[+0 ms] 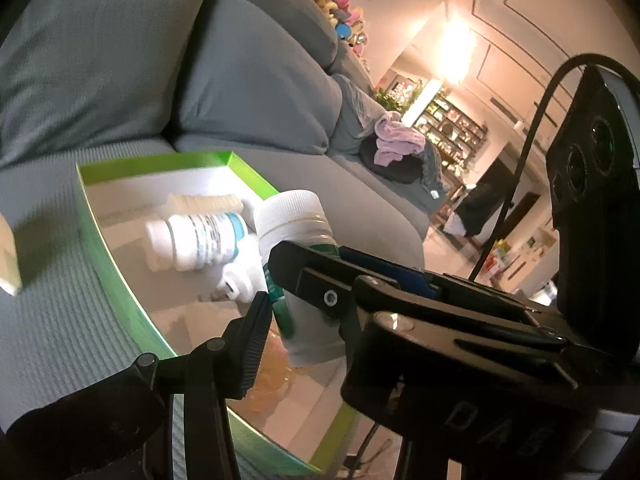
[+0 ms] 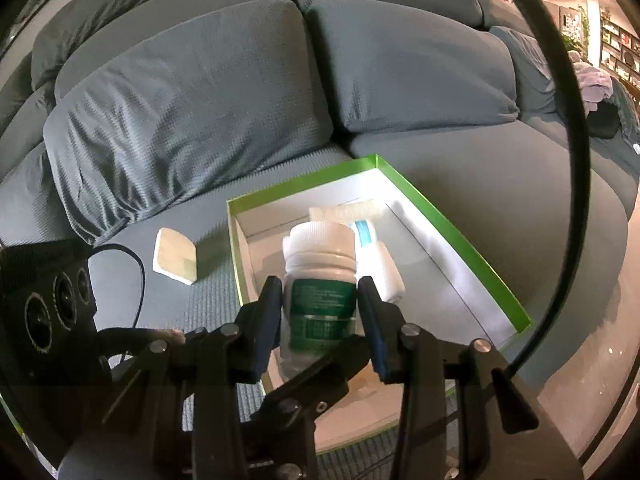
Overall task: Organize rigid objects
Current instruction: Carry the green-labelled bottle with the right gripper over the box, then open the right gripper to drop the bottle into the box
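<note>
In the left wrist view, our right gripper (image 1: 276, 280) carries the green-label bottle (image 1: 296, 240) over the green box (image 1: 104, 256); we cannot tell how the left gripper stands.

In the right wrist view, both fingers (image 2: 268, 312) clamp the bottle upright, box directly beneath.

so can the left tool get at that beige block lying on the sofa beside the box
Probably yes. The beige block lies apart from the green box on bare sofa, nothing over it. The left tool looks empty; the right tool holds the green-label bottle.
</note>
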`<state>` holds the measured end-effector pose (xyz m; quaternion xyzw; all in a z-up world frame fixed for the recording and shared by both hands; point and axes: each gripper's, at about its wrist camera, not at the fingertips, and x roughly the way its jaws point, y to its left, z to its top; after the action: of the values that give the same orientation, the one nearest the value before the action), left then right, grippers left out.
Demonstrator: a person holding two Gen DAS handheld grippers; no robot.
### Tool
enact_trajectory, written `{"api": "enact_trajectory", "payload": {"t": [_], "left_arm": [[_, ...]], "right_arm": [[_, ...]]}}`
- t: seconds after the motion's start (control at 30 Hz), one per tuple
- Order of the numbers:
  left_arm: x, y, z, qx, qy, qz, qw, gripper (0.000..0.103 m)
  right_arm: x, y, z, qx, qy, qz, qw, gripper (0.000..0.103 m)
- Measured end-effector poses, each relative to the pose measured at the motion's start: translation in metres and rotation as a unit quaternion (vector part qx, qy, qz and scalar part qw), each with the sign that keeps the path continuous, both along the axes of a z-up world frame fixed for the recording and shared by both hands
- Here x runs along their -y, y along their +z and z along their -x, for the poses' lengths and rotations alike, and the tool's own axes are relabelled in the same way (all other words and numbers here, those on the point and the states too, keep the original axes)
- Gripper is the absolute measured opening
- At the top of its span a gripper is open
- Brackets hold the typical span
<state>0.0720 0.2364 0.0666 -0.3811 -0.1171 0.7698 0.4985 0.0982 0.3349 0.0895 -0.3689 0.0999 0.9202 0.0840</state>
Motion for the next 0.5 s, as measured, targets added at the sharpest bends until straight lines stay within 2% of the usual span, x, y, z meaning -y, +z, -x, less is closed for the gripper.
{"api": "enact_trajectory", "payload": {"t": [0.3, 0.43, 0.5], "left_arm": [[-0.008, -0.015, 0.004, 0.052, -0.007, -0.002, 0.9986, 0.047], [-0.009, -0.014, 0.001, 0.050, 0.000, 0.008, 0.9987, 0.047], [-0.009, -0.011, 0.000, 0.045, 0.004, 0.016, 0.9988, 0.047]], "right_arm": [[-0.009, -0.012, 0.003, 0.027, -0.012, 0.009, 1.000, 0.040], [-0.014, -0.014, 0.003, 0.034, -0.030, 0.010, 0.999, 0.038], [-0.019, -0.016, 0.005, 0.037, -0.039, 0.016, 0.998, 0.043]]}}
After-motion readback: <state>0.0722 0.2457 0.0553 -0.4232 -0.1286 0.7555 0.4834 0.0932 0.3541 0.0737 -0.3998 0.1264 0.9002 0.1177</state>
